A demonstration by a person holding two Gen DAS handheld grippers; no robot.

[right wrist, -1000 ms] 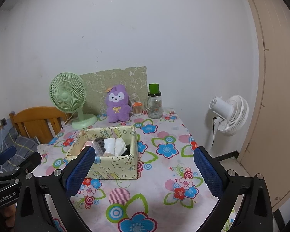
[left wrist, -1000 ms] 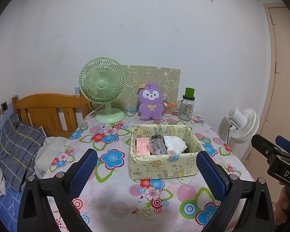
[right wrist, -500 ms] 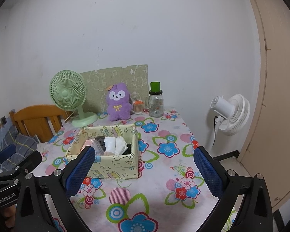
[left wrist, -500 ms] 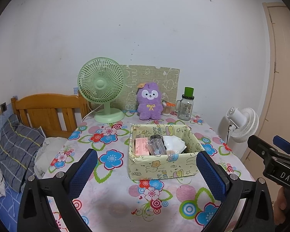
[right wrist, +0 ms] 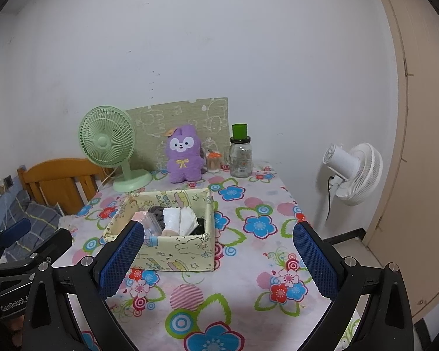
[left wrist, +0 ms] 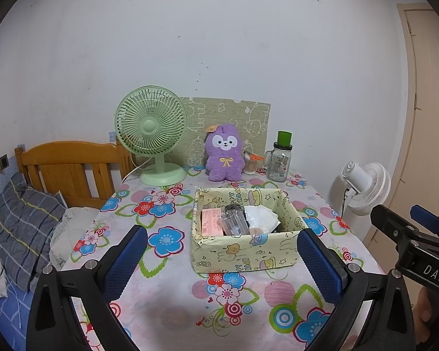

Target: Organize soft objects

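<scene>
Since a second ago little has changed: in the left wrist view the box and the things behind it sit in much the same place, and the right gripper's tip at 3 o'clock has slid slightly left. In the right wrist view the box has drifted a little toward centre, and the table reads a touch closer.

Counted: one box, one purple plush, two fans, a green one on the table and a white one on the floor at 3 o'clock, one jar with a green lid, and one small orange-topped cup between plush and jar. One printed board leans on the wall behind them. A wooden headboard and a plaid pillow lie at 9 o'clock.

The box stands mid-table, holding a pink pack, a clear wrapped item and a white cloth, with something dark under them. The plush stands upright at 12 o'clock from the box, well apart from it, just beside the green fan's base.

The left gripper is spread wide, holding nothing, its blue pads flanking the box's near wall without touching it. The right gripper is likewise spread wide and bare, over the cloth at 5 o'clock from the box.
</scene>
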